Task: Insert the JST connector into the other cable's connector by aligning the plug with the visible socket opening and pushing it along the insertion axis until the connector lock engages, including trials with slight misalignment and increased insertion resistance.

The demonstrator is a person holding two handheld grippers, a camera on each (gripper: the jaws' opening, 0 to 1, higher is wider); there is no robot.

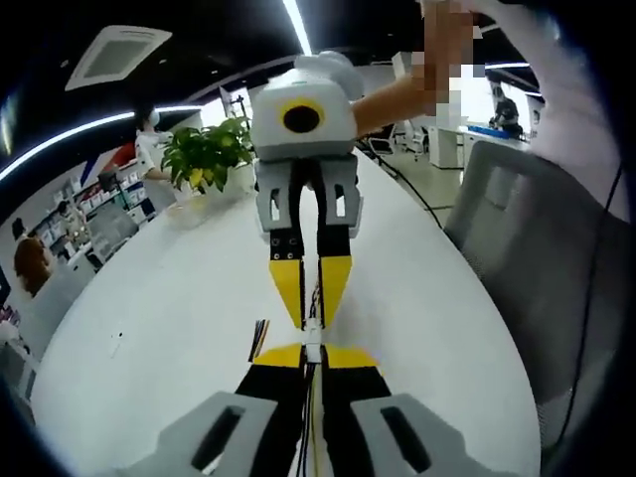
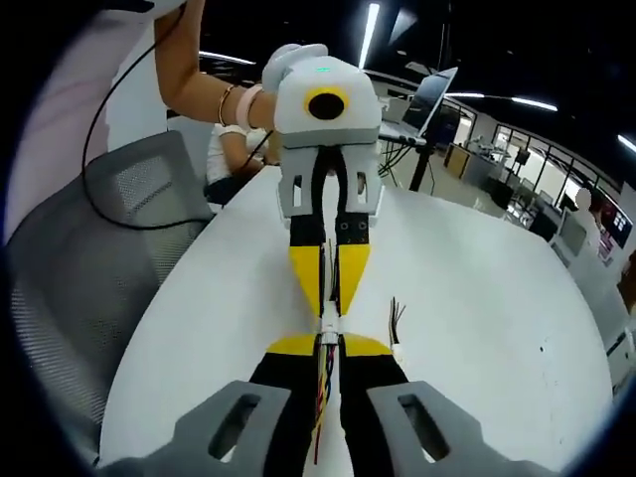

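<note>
So the two small white JST connectors (image 1: 313,350) are held tip to tip above the white surface (image 1: 179,298), each clenched in yellow-tipped jaws, left gripper (image 1: 312,360) facing right gripper (image 2: 330,340), cables lined up along one axis, seemingly mated or nearly so.

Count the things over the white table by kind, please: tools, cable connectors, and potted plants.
Tools: 2, left tool and right tool, tip to tip
Cable connectors: 2, left connector and right connector, meeting between the tips
Potted plants: 1, plant at the far edge of the table
Total: 5
</note>
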